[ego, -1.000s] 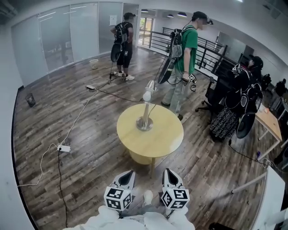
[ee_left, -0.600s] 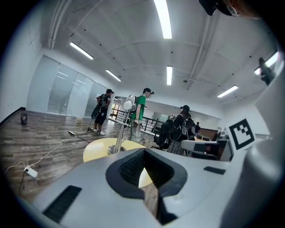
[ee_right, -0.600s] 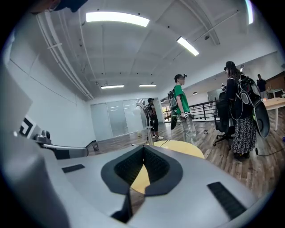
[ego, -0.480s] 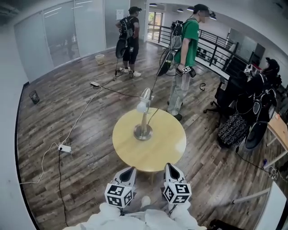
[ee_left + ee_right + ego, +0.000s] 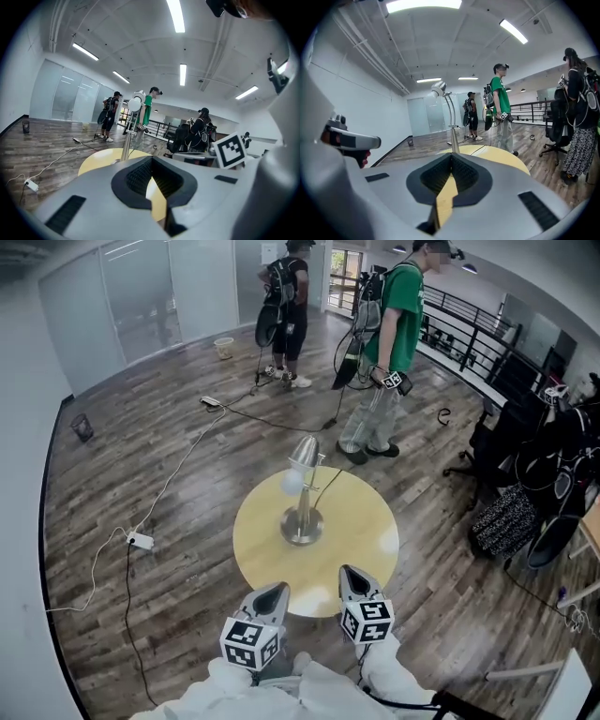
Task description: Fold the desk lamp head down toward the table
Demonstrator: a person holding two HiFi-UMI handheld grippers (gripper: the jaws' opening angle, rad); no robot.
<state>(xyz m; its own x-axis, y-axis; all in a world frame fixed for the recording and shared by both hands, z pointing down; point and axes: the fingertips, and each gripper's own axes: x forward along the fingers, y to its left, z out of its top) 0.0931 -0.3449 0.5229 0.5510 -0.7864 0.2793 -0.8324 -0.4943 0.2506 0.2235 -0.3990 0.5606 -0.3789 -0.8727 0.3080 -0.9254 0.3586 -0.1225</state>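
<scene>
- Desk lamp (image 5: 303, 507): stands upright on its round base near the centre of the round yellow table (image 5: 366, 554). Its cord runs off the far rim toward the floor.
- Lamp head (image 5: 303, 454): raised at the top of the stem, pale bulb end turned toward the left of the head view, and not yet folded. The joint under the shade is too small to make out, so the hinge is probably, not certainly, just below it.
- Left gripper (image 5: 274, 590): held at the table's near rim, well apart from the lamp. Its pads are pressed together with nothing between them, as the left gripper view shows.
- Right gripper (image 5: 349, 573): just beside the left one and likewise clear of the lamp. In the right gripper view its pads meet at the tip, pinching nothing.
- Step in hand: the approach. Neither tool touches the lamp, so the fold itself has not begun.
- Next move: one gripper should reach in to steady the stem or base. The other must spread its jaws to take the head, or push on top of the shade with jaws closed, and bring it down toward the tabletop without tipping the lamp.
- Background: a person in a green shirt (image 5: 394, 324) stands beyond the table, clear of the work.
</scene>
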